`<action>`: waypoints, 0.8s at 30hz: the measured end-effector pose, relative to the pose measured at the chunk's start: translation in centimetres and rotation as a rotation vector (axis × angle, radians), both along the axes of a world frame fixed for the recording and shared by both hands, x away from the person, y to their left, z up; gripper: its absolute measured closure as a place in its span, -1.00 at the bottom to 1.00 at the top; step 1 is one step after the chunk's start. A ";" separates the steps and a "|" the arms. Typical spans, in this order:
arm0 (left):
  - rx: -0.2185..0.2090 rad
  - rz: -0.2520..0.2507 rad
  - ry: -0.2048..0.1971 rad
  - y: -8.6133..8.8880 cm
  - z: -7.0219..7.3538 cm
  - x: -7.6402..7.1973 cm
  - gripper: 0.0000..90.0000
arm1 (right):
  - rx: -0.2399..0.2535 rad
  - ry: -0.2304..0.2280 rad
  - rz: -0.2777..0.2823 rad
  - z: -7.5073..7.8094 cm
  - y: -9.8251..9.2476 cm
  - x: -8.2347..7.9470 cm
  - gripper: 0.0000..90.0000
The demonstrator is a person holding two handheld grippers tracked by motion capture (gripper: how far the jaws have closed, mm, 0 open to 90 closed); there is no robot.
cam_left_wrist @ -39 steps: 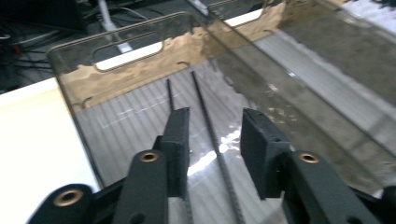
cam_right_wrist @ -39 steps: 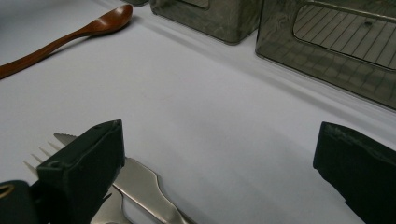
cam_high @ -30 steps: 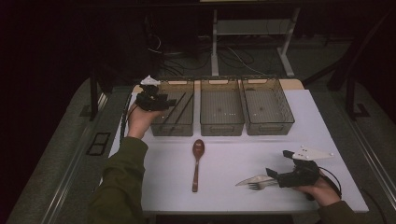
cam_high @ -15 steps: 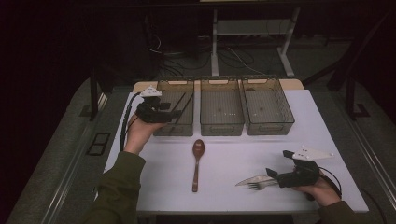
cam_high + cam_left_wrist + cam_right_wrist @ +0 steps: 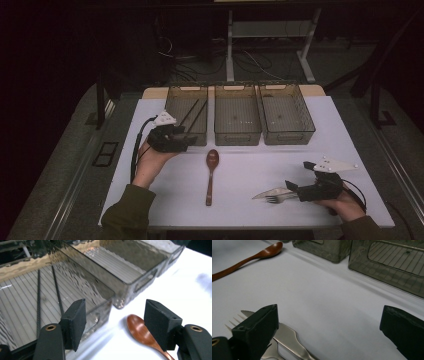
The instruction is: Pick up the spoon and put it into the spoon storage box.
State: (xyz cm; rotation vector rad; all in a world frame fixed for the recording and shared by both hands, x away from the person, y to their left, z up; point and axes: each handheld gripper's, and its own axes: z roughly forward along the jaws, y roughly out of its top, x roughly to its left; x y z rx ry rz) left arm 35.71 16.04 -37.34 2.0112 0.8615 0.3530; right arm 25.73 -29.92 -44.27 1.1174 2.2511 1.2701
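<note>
A brown wooden spoon point(image 5: 211, 172) lies lengthwise at the middle of the white table point(image 5: 250, 165), bowl toward the bins. My left gripper point(image 5: 188, 142) hovers at the front left corner of the left bin point(image 5: 170, 107). Its jaws have just been opening and have nothing between them. In the left gripper view, the gripper point(image 5: 115, 325) frames the bin's corner and the spoon's bowl point(image 5: 137, 327). Two black chopsticks point(image 5: 38, 297) lie in that bin. My right gripper point(image 5: 292, 188) rests open at the front right, beside a metal knife point(image 5: 267, 192) and fork point(image 5: 274, 199). In the right gripper view, knife point(image 5: 289, 337) and fork point(image 5: 234, 322) lie by the left jaw.
Three smoky see-through bins stand in a row at the back; the middle bin point(image 5: 237, 136) and the right bin point(image 5: 290, 136) hold nothing I can see. The table's front edge runs just below both hands. A metal stand point(image 5: 230, 40) and cables sit on the dark floor beyond.
My left hand has come from the left bin's back left toward the front, down to the bin's front left corner near the spoon. The right hand, knife and fork have not moved.
</note>
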 end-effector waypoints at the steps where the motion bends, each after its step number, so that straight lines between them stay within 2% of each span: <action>1: 0.007 -0.004 0.000 -0.1 -0.2 -0.3 -0.22 | 0.002 0.001 -0.001 0.0 0.0 0.0 -0.97; 6: 0.033 -0.014 -0.003 -0.3 -1.2 -2.1 -0.06 | -0.003 -0.002 0.006 0.0 0.1 -0.2 -0.97; 9: 0.041 -0.028 -0.013 -0.5 -2.0 -3.3 0.12 | -0.003 -0.005 0.007 0.0 0.1 -0.2 -0.97; 10: 0.029 -0.033 -0.017 -0.6 -2.4 -3.7 0.20 | -0.004 -0.005 0.007 0.0 0.1 -0.2 -0.97; 12: 0.039 -0.040 -0.011 -0.6 -2.9 -4.3 0.30 | -0.004 -0.003 0.006 0.0 0.1 -0.2 -0.97; 18: 0.011 -0.077 0.035 -1.0 -3.9 -5.4 0.63 | -0.003 -0.002 0.003 0.0 0.1 -0.2 -0.97; 24: 0.010 -0.156 0.086 -2.7 -4.5 -5.9 0.91 | -0.005 -0.001 0.003 0.0 0.1 -0.2 -0.97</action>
